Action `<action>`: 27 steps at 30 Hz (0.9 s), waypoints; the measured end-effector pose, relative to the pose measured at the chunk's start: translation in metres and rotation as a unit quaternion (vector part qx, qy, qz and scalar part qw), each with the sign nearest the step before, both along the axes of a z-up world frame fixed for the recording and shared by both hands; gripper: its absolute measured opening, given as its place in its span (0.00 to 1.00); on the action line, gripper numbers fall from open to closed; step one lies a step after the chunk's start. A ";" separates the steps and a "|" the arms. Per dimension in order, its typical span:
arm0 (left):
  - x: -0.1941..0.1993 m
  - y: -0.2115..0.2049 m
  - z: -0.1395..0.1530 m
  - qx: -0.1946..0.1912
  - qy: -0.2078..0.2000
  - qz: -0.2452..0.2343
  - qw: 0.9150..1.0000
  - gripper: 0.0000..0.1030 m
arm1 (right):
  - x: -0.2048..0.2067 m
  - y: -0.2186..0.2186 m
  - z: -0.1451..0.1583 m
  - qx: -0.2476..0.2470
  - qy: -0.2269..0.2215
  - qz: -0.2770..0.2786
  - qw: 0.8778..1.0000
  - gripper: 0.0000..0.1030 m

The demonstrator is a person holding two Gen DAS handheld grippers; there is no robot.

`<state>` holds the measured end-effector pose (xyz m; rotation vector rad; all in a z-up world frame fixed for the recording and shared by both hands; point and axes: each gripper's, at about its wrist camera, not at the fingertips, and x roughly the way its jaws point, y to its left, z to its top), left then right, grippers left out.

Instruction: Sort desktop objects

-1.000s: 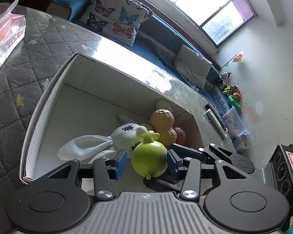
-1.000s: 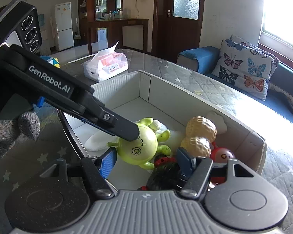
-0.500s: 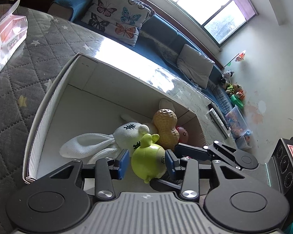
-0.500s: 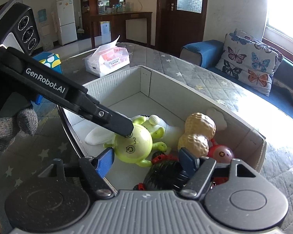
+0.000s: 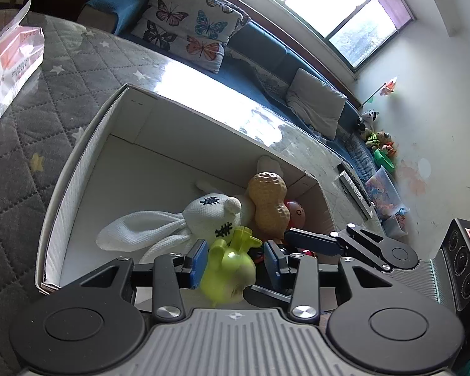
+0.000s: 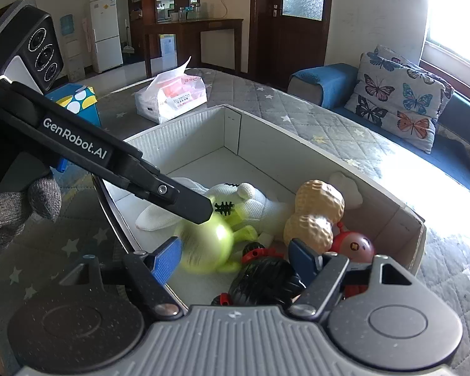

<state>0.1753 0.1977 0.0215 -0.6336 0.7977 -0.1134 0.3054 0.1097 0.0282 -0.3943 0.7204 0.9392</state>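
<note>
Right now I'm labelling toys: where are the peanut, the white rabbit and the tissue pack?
peanut [image 5: 268, 202], left wrist view, its middle.
white rabbit [image 5: 208, 214], left wrist view, its head.
tissue pack [image 6: 172, 98], right wrist view, its front face.

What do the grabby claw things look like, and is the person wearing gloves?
Each gripper has black metal arms ending in blue pads, joined to a ribbed grey body with round black discs. One long black finger reads "GenRobot.AI" in white letters. Behind it sits a black block with three round lenses. The hand wears a grey knitted glove.
</note>
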 end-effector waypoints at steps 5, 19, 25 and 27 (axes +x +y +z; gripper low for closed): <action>-0.003 0.000 0.002 0.012 -0.004 0.002 1.000 0.41 | -0.001 -0.002 0.001 0.005 0.000 -0.004 1.000 0.75; -0.029 -0.028 0.024 0.095 -0.050 0.001 0.994 0.41 | -0.025 -0.023 0.012 0.033 -0.028 -0.045 0.998 0.76; -0.050 -0.044 0.028 0.137 -0.069 0.008 0.988 0.41 | -0.047 -0.034 0.020 0.053 -0.041 -0.058 0.996 0.84; -0.057 -0.049 0.030 0.150 -0.075 0.009 0.986 0.41 | -0.053 -0.037 0.021 0.054 -0.050 -0.060 0.996 0.85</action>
